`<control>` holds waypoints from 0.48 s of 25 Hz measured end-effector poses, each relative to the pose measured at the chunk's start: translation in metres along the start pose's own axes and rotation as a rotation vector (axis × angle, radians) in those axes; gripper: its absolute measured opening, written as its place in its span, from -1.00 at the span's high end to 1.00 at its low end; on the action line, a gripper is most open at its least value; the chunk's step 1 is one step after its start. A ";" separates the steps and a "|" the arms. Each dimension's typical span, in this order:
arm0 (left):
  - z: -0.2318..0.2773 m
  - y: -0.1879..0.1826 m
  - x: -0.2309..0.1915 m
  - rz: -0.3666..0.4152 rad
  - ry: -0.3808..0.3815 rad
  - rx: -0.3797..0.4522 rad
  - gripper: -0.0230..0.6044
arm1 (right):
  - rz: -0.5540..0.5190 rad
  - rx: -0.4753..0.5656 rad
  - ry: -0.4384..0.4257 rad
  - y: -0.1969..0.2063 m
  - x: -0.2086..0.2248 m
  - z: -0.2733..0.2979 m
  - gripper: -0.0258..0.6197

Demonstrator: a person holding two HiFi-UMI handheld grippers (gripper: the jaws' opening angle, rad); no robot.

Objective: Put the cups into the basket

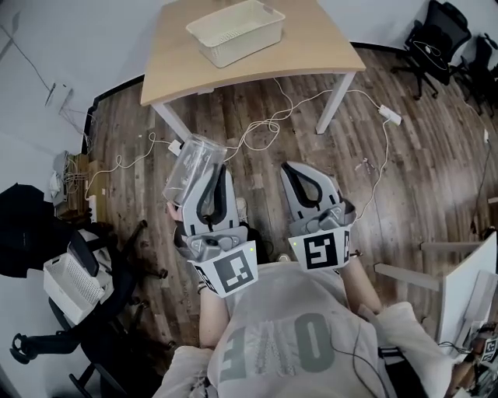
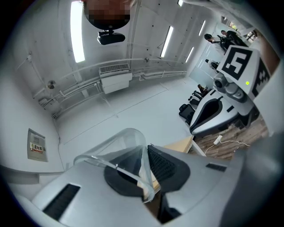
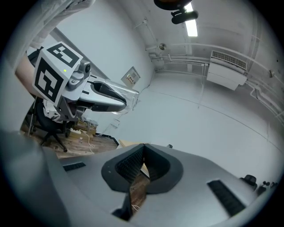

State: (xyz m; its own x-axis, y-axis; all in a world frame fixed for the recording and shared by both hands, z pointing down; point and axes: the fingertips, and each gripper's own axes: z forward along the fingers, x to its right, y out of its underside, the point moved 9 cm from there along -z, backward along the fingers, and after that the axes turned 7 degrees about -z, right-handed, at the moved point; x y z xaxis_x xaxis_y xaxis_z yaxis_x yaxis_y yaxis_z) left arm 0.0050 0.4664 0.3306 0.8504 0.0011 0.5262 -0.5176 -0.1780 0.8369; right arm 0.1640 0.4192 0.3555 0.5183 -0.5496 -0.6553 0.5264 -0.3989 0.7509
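Note:
My left gripper (image 1: 217,170) is shut on the rim wall of a clear plastic cup (image 1: 189,166), held up in the air at chest height and tilted to the left. In the left gripper view the cup (image 2: 116,150) has one side of its wall pinched between the pads at the left gripper (image 2: 147,150). My right gripper (image 1: 293,168) is beside it, shut with nothing between its pads (image 3: 133,163). A white basket (image 1: 271,23) stands empty on the wooden table (image 1: 311,43) ahead, well beyond both grippers. The right gripper view shows the left gripper (image 3: 123,104) with the cup (image 3: 129,94).
White cables (image 1: 264,124) and a power strip (image 1: 390,115) lie on the wood floor between me and the table. Black office chairs (image 1: 436,39) stand at the far right, another chair (image 1: 93,311) at my left. A white desk edge (image 1: 467,280) is at my right.

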 end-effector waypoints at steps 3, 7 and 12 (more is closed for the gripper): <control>0.032 0.015 -0.013 -0.004 0.015 0.016 0.80 | -0.029 -0.007 0.012 0.000 0.009 0.034 0.92; 0.074 0.032 -0.035 -0.029 0.027 0.029 0.79 | -0.020 -0.022 0.024 0.000 0.023 0.076 0.92; 0.123 0.047 -0.063 -0.039 0.056 0.046 0.80 | -0.008 -0.051 0.037 0.002 0.043 0.127 0.92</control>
State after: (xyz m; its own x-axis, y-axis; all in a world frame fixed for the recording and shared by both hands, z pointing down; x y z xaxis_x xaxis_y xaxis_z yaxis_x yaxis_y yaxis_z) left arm -0.0616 0.3369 0.3186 0.8627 0.0634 0.5018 -0.4780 -0.2222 0.8498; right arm 0.1018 0.3020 0.3394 0.5381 -0.5185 -0.6646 0.5636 -0.3649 0.7411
